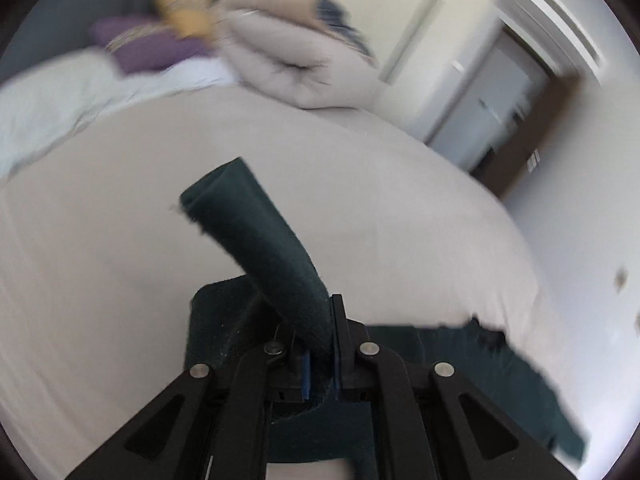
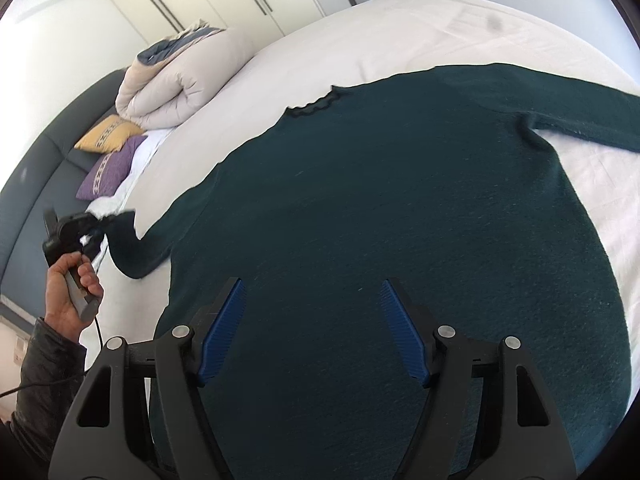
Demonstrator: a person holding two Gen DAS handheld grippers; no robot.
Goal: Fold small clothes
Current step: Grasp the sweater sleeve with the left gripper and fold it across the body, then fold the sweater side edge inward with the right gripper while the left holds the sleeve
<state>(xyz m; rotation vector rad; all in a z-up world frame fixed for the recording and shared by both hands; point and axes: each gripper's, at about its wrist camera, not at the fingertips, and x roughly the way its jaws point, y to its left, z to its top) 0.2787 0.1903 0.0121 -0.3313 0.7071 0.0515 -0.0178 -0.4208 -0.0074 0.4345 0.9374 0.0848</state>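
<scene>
A dark green sweater [image 2: 400, 200] lies spread flat on the white bed [image 2: 400, 28], neckline toward the far side and one sleeve stretched out to the right. My left gripper [image 1: 316, 328] is shut on the cuff end of the other sleeve [image 1: 248, 224], which sticks up past the pads. In the right wrist view that left gripper [image 2: 100, 224] shows at the left edge of the bed, held in a person's hand [image 2: 68, 292], with the sleeve lifted off the sheet. My right gripper [image 2: 312, 282] hangs open over the lower body of the sweater, nothing pressed between its blue pads.
A folded beige duvet [image 2: 172, 80] sits at the head of the bed beside a yellow pillow [image 2: 108, 134] and a purple pillow [image 2: 108, 172]. A grey headboard [image 2: 36, 184] runs along the left. White wardrobe doors [image 2: 192, 0] stand behind.
</scene>
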